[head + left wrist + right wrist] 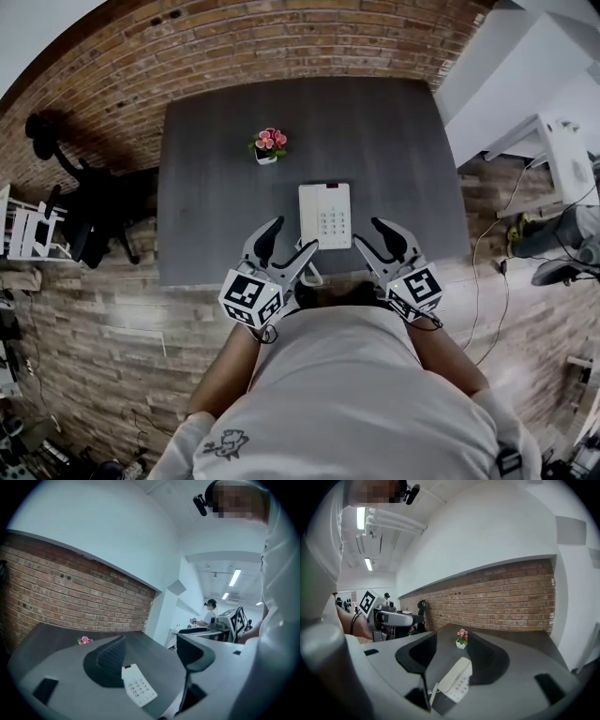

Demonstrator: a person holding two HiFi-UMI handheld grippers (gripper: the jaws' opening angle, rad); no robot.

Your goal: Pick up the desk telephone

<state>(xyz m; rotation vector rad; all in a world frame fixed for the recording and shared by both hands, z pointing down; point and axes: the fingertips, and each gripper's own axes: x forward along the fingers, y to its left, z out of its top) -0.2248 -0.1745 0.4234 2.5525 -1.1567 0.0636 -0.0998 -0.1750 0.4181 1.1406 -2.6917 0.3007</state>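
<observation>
A white desk telephone (pixel 325 215) lies flat near the front edge of a dark grey table (pixel 216 187), keypad up, its coiled cord hanging at the near side. My left gripper (pixel 287 246) is open just left of the phone's near corner, nothing between its jaws. My right gripper (pixel 373 237) is open just right of the phone, also empty. In the left gripper view the phone (pixel 138 685) lies between the open jaws (pixel 150 656), farther on. The right gripper view has the phone (pixel 456 679) low between the spread jaws (pixel 454 660).
A small white pot of pink flowers (pixel 269 145) stands behind the phone at mid-table. A brick wall (pixel 234 37) backs the table. A black office chair (pixel 80 202) sits at the left, a white desk with cables (pixel 562 159) at the right. Another person (pixel 211 613) stands far off.
</observation>
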